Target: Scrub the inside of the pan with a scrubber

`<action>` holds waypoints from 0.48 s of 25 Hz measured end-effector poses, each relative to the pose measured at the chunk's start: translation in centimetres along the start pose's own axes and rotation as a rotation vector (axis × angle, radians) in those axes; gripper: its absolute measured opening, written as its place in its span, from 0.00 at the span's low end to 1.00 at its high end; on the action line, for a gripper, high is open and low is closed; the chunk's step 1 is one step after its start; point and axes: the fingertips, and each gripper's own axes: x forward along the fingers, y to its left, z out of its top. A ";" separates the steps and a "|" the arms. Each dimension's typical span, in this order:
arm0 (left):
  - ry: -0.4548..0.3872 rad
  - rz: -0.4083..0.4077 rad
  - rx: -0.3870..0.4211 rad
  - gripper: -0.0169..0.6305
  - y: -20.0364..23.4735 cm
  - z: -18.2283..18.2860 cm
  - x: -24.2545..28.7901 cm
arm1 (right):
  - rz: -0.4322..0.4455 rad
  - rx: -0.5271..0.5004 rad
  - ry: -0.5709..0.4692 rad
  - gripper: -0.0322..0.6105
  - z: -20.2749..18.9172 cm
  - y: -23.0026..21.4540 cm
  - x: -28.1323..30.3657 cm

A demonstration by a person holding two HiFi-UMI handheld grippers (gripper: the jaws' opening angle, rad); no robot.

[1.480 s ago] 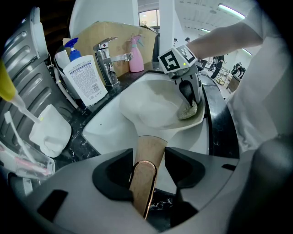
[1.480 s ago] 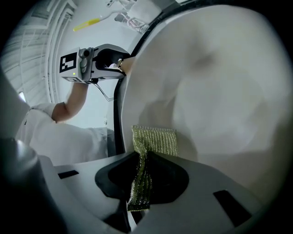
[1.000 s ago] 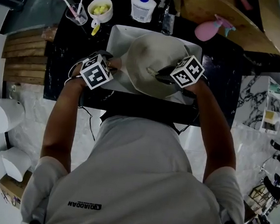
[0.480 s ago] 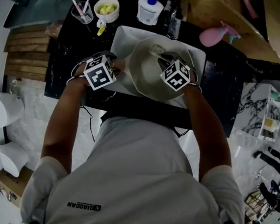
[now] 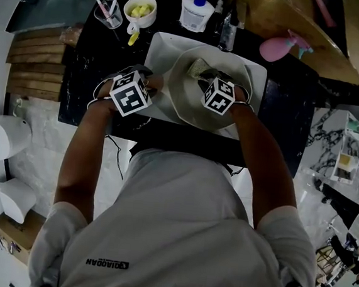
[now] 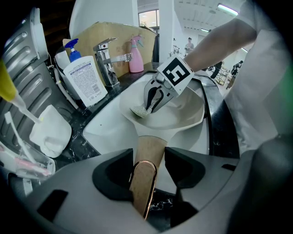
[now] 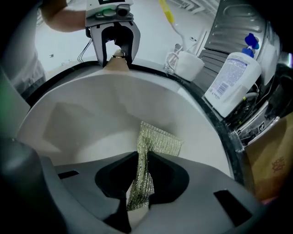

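While left gripper clamps the pan handle, right gripper pinches the scrubber. Its free end lies on the pan floor just ahead of those jaws. Pan sits over the sink.

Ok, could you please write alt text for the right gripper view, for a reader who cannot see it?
The right gripper has its tongs shut on a glittery mesh scrubber, whose free end lies against the inside of a white pan. Across the pan, the left gripper clamps the pan's tan handle; a white pump bottle stands at the right.
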 end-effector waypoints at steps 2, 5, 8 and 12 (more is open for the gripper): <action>0.001 0.001 0.000 0.37 0.0 0.0 0.0 | 0.015 0.009 -0.010 0.19 0.0 0.2 0.1; 0.001 0.000 0.001 0.37 0.0 0.0 0.0 | 0.039 0.011 -0.026 0.19 0.1 0.6 0.1; 0.003 -0.003 -0.001 0.37 0.0 0.0 0.0 | 0.066 -0.006 -0.040 0.19 0.5 1.4 -0.1; 0.003 -0.004 -0.002 0.37 0.0 0.0 0.0 | 0.100 -0.034 -0.053 0.19 0.6 2.7 -0.3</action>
